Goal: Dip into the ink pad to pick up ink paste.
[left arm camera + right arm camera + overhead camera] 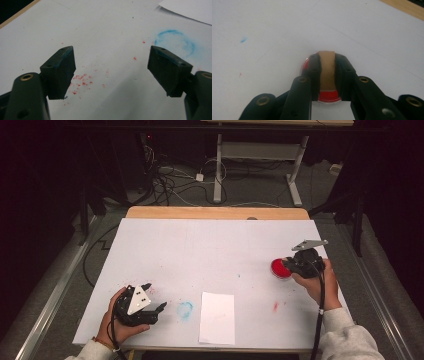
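Observation:
A round red dish [278, 268] sits near the right edge of the white table sheet [215, 245]. My right gripper [294, 264] hangs directly over it, pointing down. In the right gripper view the right gripper [327, 59] is shut on a narrow tan block [327, 72], whose far end is over the red dish [328, 96]; whether it touches the red surface I cannot tell. My left gripper [156, 296] rests at the front left. In its own view the left gripper [111, 67] is open, with only stained table between its jaws.
A white paper sheet [217, 317] lies at the front middle, its corner in the left gripper view as the paper sheet [190, 10]. A blue ring stain [175, 42] and red specks [82, 80] mark the table. The wooden table edge [215, 212] runs along the back.

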Tool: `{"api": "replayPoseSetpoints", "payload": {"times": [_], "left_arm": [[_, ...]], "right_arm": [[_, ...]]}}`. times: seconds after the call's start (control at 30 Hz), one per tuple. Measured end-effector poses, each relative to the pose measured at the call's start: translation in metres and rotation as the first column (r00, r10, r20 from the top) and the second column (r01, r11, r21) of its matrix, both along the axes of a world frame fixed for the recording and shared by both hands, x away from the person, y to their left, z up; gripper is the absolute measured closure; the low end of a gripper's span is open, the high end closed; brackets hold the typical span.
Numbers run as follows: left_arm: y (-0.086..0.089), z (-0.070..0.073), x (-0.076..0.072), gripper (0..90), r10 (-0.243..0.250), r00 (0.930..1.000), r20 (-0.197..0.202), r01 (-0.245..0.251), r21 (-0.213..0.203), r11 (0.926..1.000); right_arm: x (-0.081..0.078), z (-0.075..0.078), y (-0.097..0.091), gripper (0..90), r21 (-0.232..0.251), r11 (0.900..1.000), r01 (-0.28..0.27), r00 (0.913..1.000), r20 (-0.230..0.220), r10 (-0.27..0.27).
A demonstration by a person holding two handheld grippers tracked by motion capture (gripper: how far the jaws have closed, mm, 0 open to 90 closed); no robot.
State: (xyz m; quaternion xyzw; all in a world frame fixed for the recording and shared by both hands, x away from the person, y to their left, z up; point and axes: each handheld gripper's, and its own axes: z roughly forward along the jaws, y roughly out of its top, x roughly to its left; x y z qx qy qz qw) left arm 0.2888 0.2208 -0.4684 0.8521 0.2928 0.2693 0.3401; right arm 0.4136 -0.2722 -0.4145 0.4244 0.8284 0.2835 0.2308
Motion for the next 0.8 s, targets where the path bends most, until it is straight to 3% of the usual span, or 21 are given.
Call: {"api": "replayPoseSetpoints", "payload": {"times": [0.53, 0.8], "left_arm": [[0.0, 0.0, 0.0, 21.6, 0.0, 1.0, -0.008, 0.0, 0.001, 1.0], [-0.001, -0.001, 0.0, 21.6, -0.004, 0.9999, -0.013, 0.004, 0.006, 1.0]], "right_arm": [[0.01, -0.025, 0.008, 76.6, -0.028, 0.9996, -0.004, 0.997, -0.077, 0.002], [0.013, -0.027, 0.008, 76.7, -0.029, 0.9996, -0.002, 0.9971, -0.076, 0.0]]}}
